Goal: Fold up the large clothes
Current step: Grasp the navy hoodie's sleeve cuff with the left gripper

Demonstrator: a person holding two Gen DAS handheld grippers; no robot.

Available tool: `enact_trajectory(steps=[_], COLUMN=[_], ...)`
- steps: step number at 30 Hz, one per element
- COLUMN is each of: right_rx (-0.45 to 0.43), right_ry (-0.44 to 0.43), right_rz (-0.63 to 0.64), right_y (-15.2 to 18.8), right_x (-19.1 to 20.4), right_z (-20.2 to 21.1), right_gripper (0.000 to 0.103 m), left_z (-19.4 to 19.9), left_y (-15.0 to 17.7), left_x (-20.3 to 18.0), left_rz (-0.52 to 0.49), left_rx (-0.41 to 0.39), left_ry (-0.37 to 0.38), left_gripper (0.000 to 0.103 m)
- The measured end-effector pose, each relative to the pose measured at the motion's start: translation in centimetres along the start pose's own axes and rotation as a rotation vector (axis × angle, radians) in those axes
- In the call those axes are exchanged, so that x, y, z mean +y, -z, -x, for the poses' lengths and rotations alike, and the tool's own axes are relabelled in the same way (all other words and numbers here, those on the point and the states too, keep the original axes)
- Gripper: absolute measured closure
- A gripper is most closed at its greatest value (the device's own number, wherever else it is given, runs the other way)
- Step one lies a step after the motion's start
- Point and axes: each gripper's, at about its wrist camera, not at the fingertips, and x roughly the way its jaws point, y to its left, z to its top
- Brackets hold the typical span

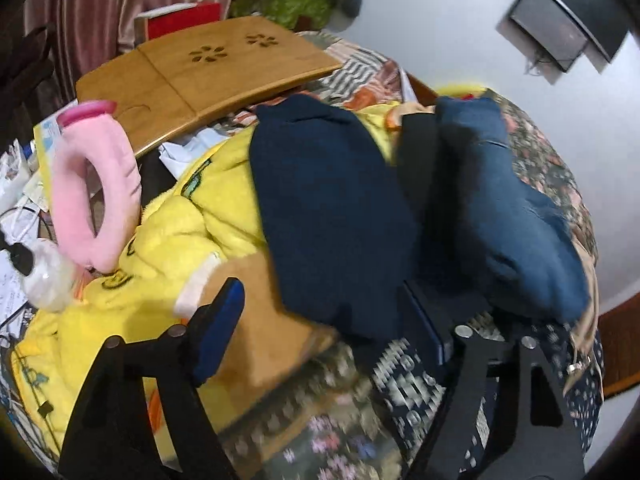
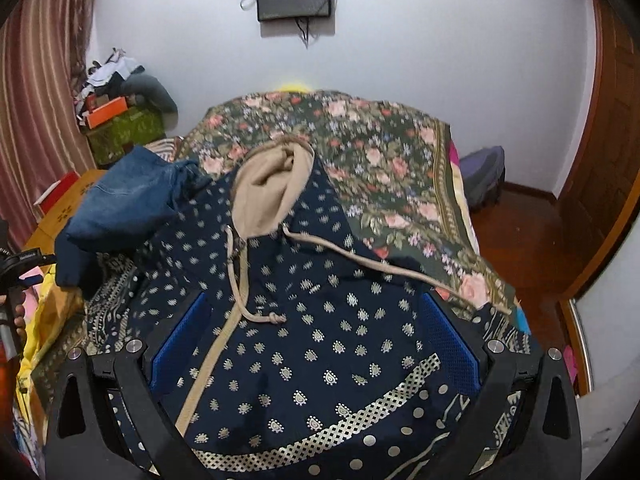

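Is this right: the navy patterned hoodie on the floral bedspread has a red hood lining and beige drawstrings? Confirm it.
Not quite. The hood lining of the navy patterned hoodie is beige, not red, as the right wrist view shows. The rest holds: it lies on the floral bedspread and has beige drawstrings.

A navy hoodie (image 2: 320,320) with small gold motifs lies spread flat on the bed. Its beige-lined hood (image 2: 272,188) lies open at the far end.

white wall (image 2: 400,60), striped curtain (image 2: 36,92), wooden floor (image 2: 532,232)
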Motion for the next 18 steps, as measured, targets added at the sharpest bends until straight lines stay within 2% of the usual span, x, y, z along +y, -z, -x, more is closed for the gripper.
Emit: enact_trajectory(steps=[4,9,10,12,14,18], right_rx=[0.029,0.042,0.041,0.038,0.032,-0.005], right_ry=[0.014,0.023,0.026,0.028,0.028,0.028], right_rz=[0.005,0.022,0.026,0.032,0.035,0.044], right_y=[0.4,0.5,0.5,0.4,0.3,0.2], right_x=[0.0,0.3,0.4,0.5,0.8,1.2], right_z=[-1.1,-1.6,-1.5,-1.2,-0.8,0.7], right_gripper=[0.001,0.001,0.001,0.001,0.001,0.001], left_z=[-3.2,-6.7,-6.7,-6.1,-4.5,1.0], left_y=[-1.4,-1.8,-1.7,-1.6,-1.4,-0.9], left_x=[0.8,1.1,1.0,0.3,-0.5,-2.4], left_rz=[0.011,-0.005,-0.005,-0.035,-0.071,-0.125], left_rx=[0.025,0.062,0.055,0.032,-0.008,-0.127], left_ry=[-0.013,-0.035,-0.031,-0.047,-0.067,-0.033], left_gripper=[0.034,0.057,0.065,0.077,0.096,0.102])
